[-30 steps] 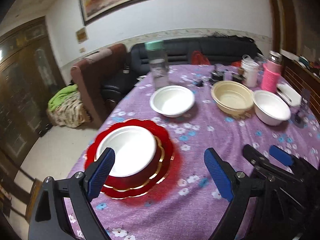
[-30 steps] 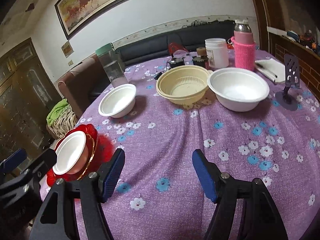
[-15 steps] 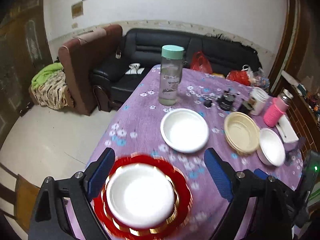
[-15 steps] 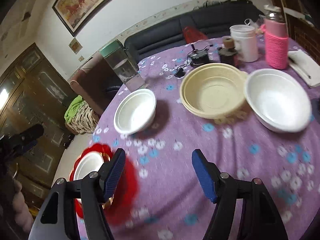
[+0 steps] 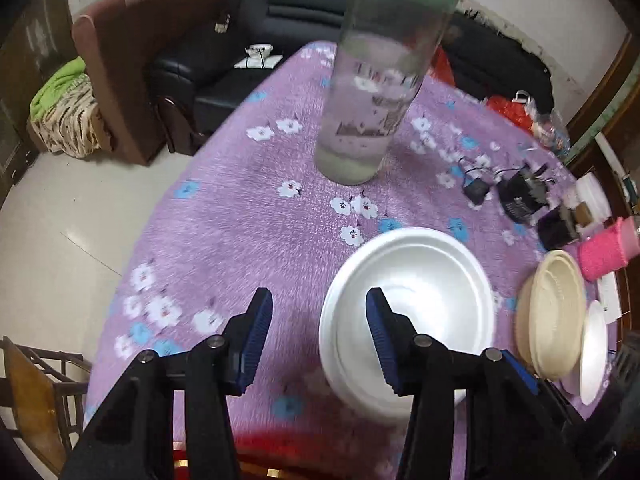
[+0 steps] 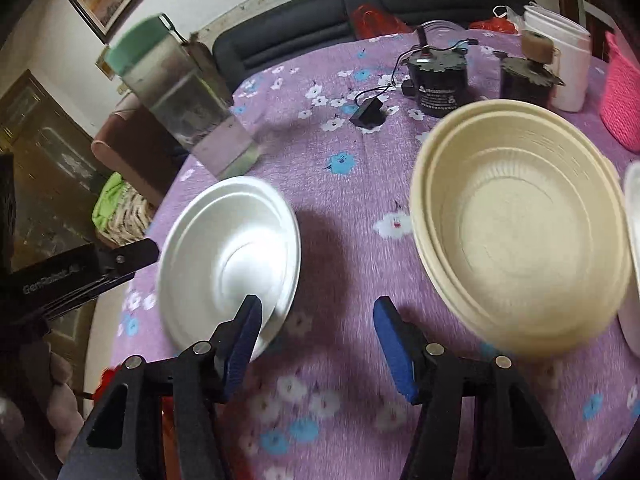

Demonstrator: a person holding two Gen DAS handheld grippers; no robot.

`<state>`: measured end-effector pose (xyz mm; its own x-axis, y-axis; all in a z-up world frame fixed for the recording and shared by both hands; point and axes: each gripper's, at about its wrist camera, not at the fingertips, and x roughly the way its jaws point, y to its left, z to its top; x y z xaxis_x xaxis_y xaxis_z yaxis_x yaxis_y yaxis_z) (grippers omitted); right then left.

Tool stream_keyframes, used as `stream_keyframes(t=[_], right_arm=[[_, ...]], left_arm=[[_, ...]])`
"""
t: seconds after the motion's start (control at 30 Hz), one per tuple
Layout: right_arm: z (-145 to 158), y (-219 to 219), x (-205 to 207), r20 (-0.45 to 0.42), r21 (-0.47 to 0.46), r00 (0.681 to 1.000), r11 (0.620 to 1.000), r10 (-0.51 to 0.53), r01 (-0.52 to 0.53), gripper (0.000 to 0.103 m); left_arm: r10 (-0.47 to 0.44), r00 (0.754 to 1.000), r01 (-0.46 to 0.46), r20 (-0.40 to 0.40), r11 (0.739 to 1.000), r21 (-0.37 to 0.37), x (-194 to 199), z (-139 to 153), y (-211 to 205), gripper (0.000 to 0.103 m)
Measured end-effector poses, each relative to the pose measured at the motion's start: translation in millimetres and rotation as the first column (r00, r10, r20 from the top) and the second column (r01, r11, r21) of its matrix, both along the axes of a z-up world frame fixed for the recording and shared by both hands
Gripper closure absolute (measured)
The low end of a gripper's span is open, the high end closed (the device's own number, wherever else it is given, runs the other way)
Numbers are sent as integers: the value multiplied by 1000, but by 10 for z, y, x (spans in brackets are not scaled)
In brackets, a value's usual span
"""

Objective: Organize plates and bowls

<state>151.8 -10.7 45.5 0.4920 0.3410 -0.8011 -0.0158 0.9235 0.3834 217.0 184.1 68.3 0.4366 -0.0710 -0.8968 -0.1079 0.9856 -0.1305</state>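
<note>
Left wrist: we closed the left claw [image 5: 316,336] astride the white bowl's [image 5: 416,308] rim, sorting barely begun.
Right claw [image 6: 316,350] was closing on nothing; bowls lay scattered across the bench [image 5: 248,232].

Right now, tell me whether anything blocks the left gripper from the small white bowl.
Nothing visible does. The left gripper is closing with the near rim of the small white bowl between its fingers; only bare purple tablecloth lies around it.
</note>
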Motion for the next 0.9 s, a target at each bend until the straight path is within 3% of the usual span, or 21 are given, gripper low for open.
stream_keyframes(t=[0.13, 0.2, 0.3, 0.43, 0.57, 0.73, 0.9], right_arm=[[-134, 70, 135, -31, -2, 999, 1000, 13, -13, 55], [-174, 93, 174, -39, 6, 999, 1000, 19, -19, 70], [-180, 132, 159, -30, 26, 999, 999, 34, -33, 84], [-90, 115, 71, -5, 10, 1000, 1000, 25, -25, 84], [167, 100, -148, 47, 6, 998, 999, 37, -38, 84], [541, 111, -631, 118, -21, 990, 997, 82, -80, 84], [775, 214, -1157, 153, -22, 977, 989, 145, -144, 84]], left_arm=[[-40, 998, 42, -51, 999, 32, 185, -239, -122, 55], [-73, 995, 75, -64, 997, 25, 207, -275, -184, 56], [-136, 986, 138, -91, 990, 7, 189, -305, -306, 85], [-143, 987, 145, -67, 989, 20, 78, -184, -338, 89], [-148, 989, 148, -12, 989, 28, -235, 129, -361, 90], [-146, 988, 143, 59, 989, 47, -874, 516, -336, 90], [-108, 987, 106, 116, 994, 24, -1554, 716, -174, 90]])
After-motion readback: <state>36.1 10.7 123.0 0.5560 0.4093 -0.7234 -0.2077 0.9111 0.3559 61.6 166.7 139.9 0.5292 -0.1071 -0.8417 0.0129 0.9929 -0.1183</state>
